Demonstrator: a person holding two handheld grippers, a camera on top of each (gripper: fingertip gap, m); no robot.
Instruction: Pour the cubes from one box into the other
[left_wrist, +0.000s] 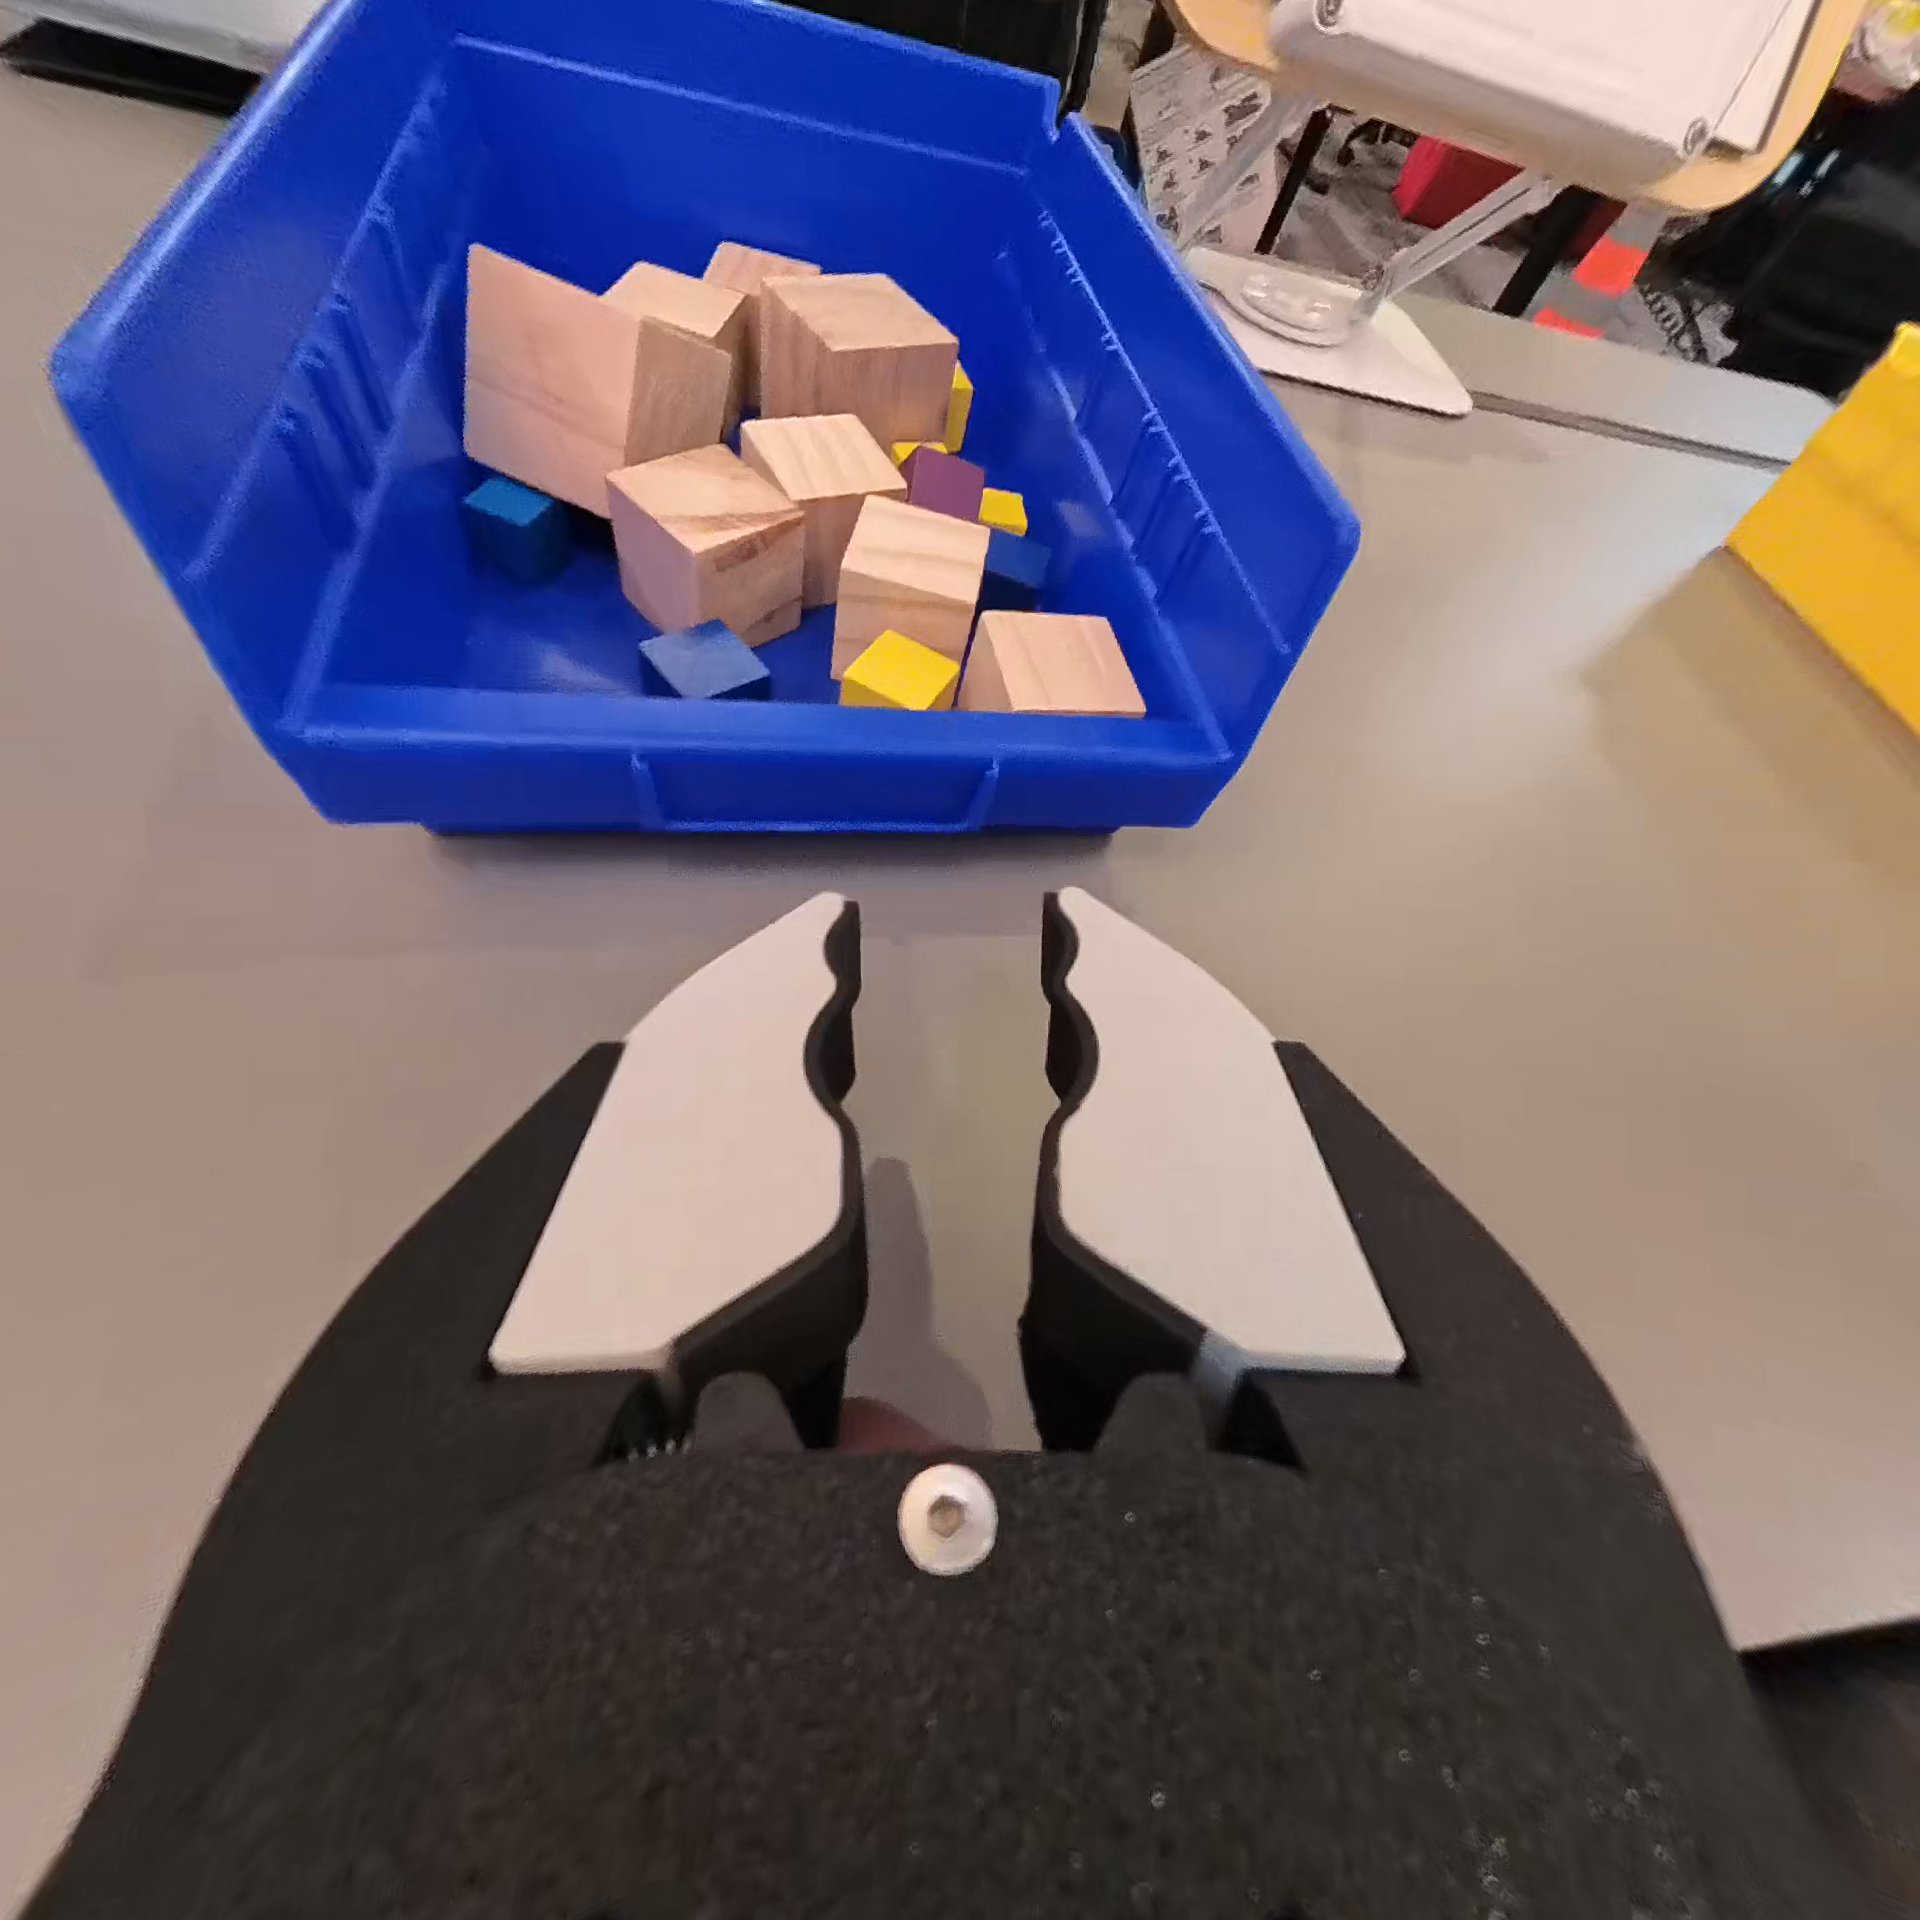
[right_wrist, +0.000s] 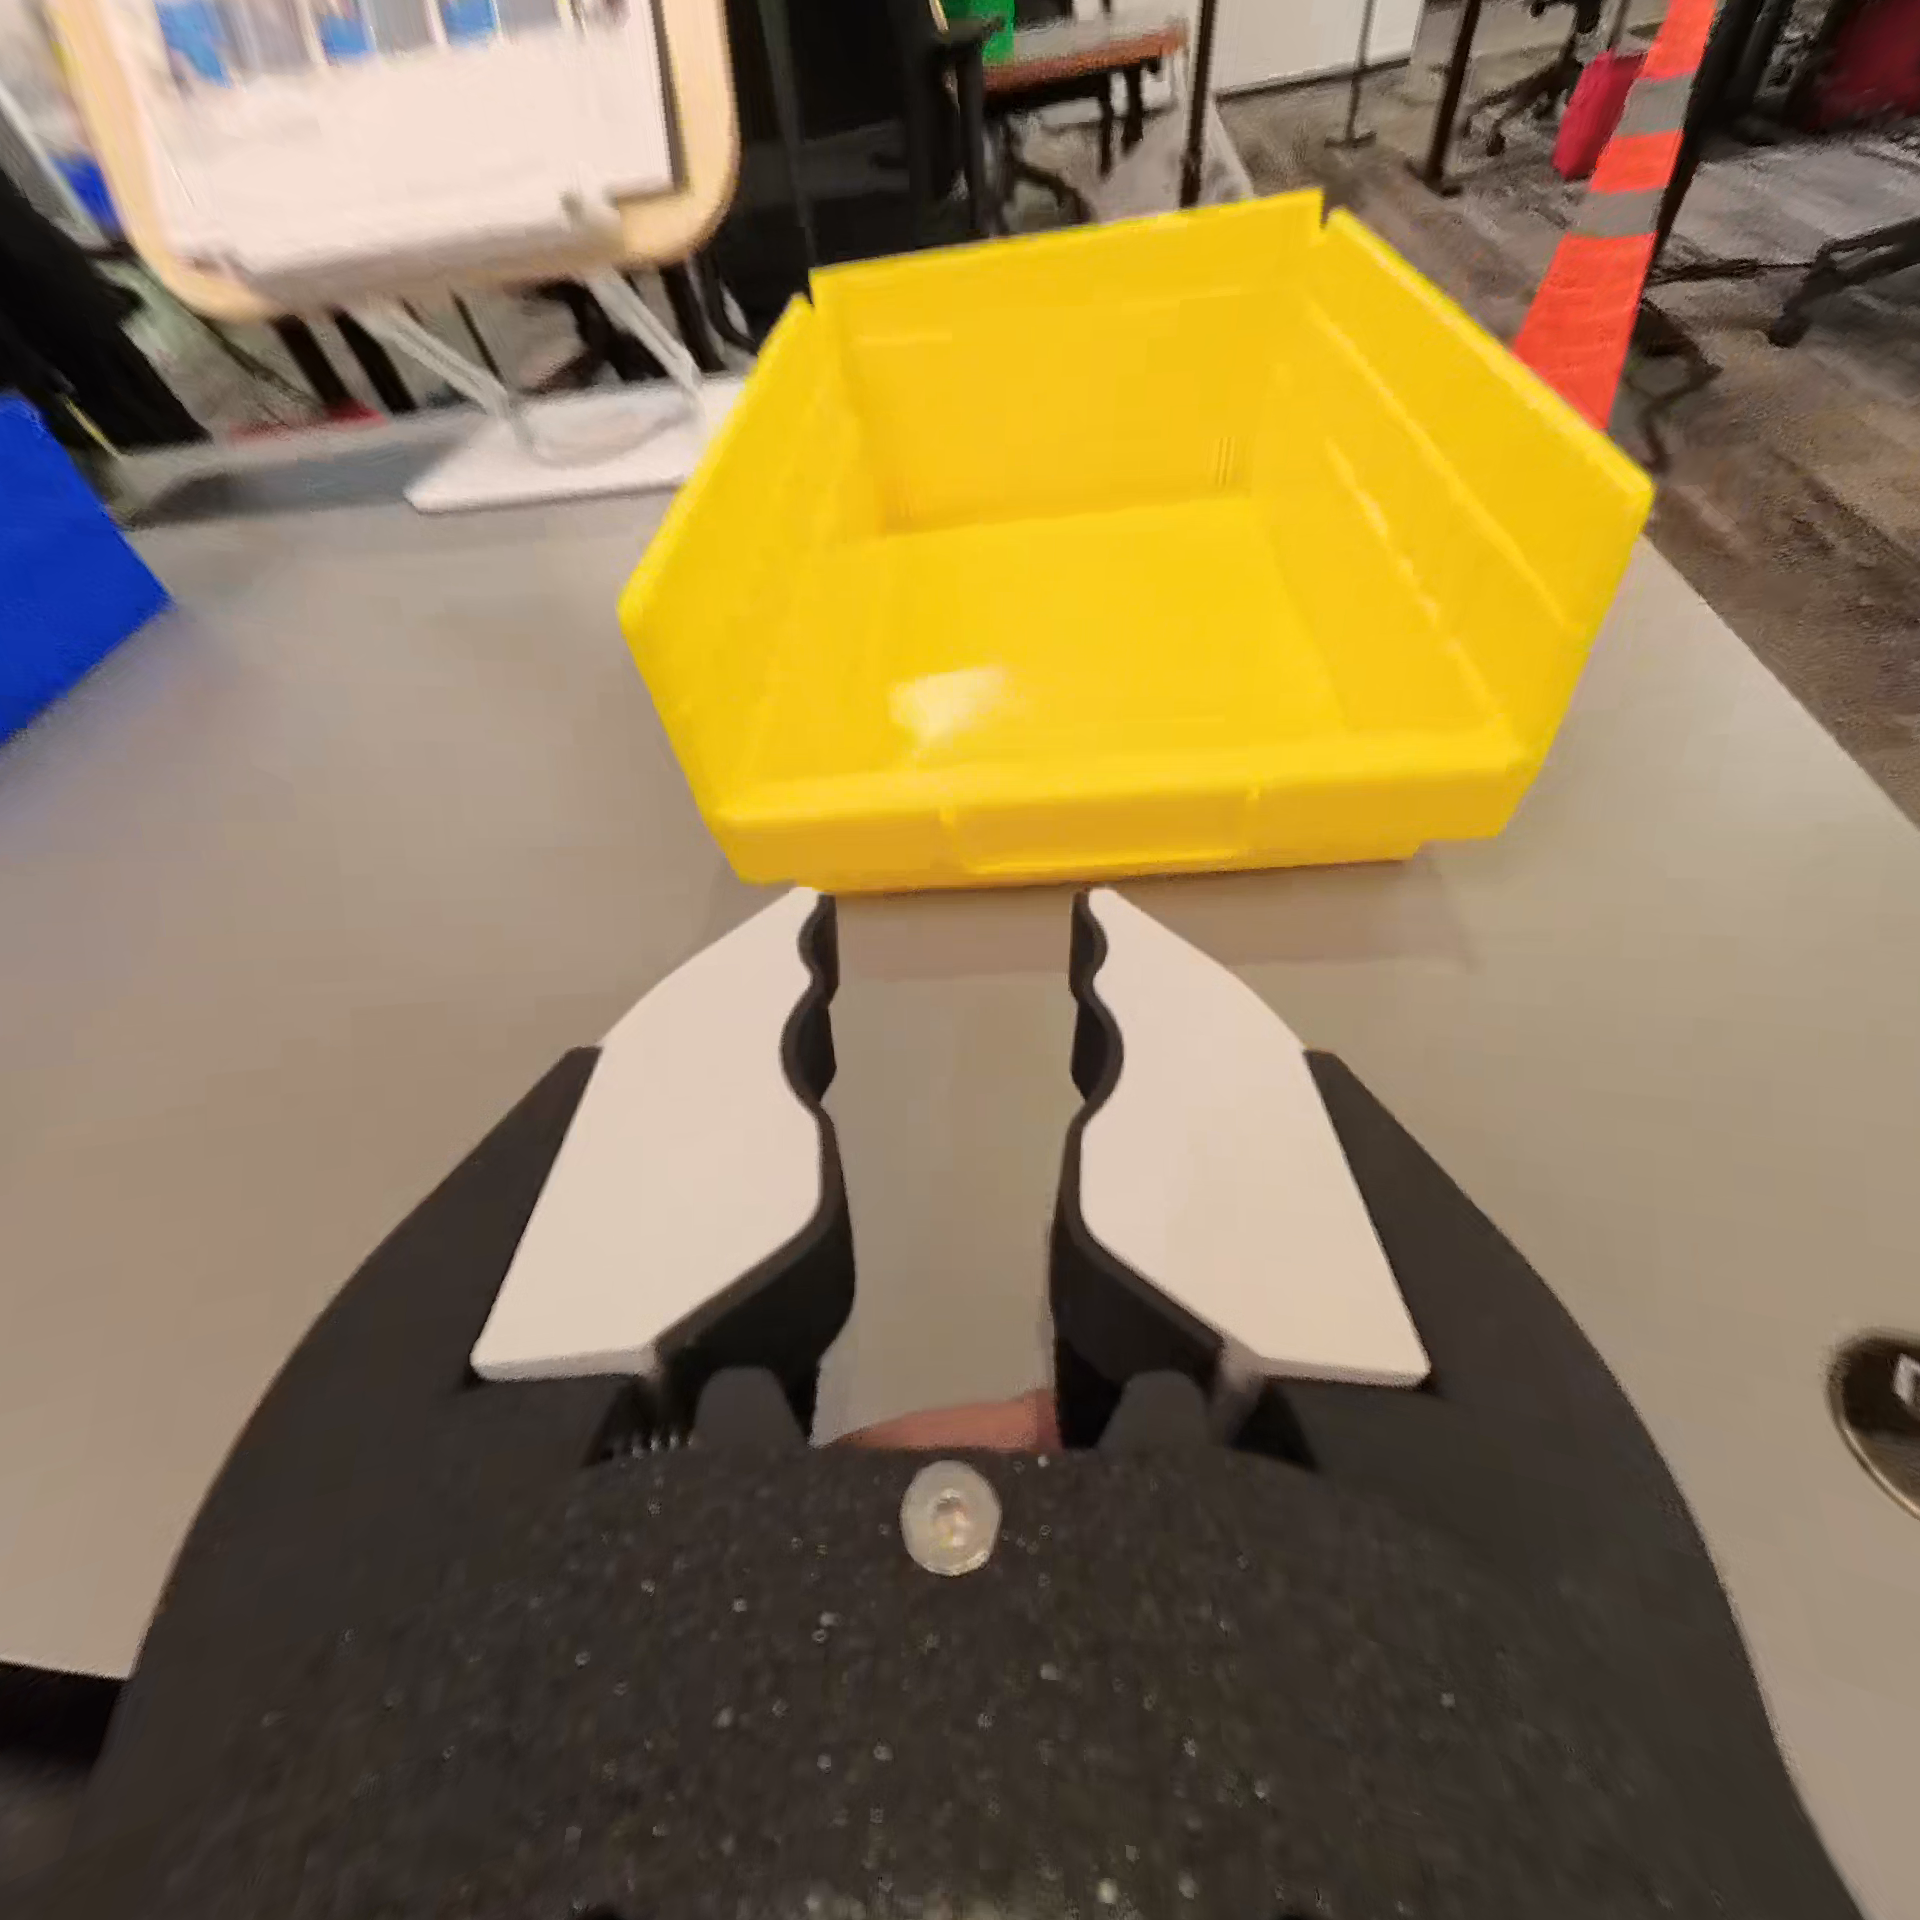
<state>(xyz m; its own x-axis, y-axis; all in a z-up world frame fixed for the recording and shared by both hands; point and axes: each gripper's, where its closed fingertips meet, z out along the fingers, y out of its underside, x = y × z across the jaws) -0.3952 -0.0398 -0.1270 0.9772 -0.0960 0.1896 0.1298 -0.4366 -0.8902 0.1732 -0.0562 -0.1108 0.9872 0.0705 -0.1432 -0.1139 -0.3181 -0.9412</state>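
The left gripper (left_wrist: 951, 914) hangs just short of the blue box (left_wrist: 810, 774), jaws parted and holding nothing, lined up with the low front lip. The cubes (left_wrist: 790, 488) all sit inside that box: big plain wooden ones heaped toward the middle and back, with small blue, yellow and purple ones scattered among and in front of them. The right gripper (right_wrist: 951, 914) is likewise released and empty, its tips almost at the front lip of the yellow box (right_wrist: 1101, 821), which has nothing in it.

To my eye the step in hand is taking hold of the blue box. The front lip is the natural bite, but the load sits behind it, so a deep, firm grip on the lip or a side wall would serve better than a pinch at the edge. The right gripper looks placed to steady the yellow box. Since the front wall is low, tipping forward over that lip should empty it; a slow tilt would keep the small cubes from bouncing out.

Both boxes rest on a smooth grey table (left_wrist: 1455, 935), apart from one another. A round cable port (right_wrist: 1881, 1423) is set into the table at the right. Behind stand a white board on a clear stand (left_wrist: 1299, 301), dark desks and an orange-and-grey striped post (right_wrist: 1610, 208).
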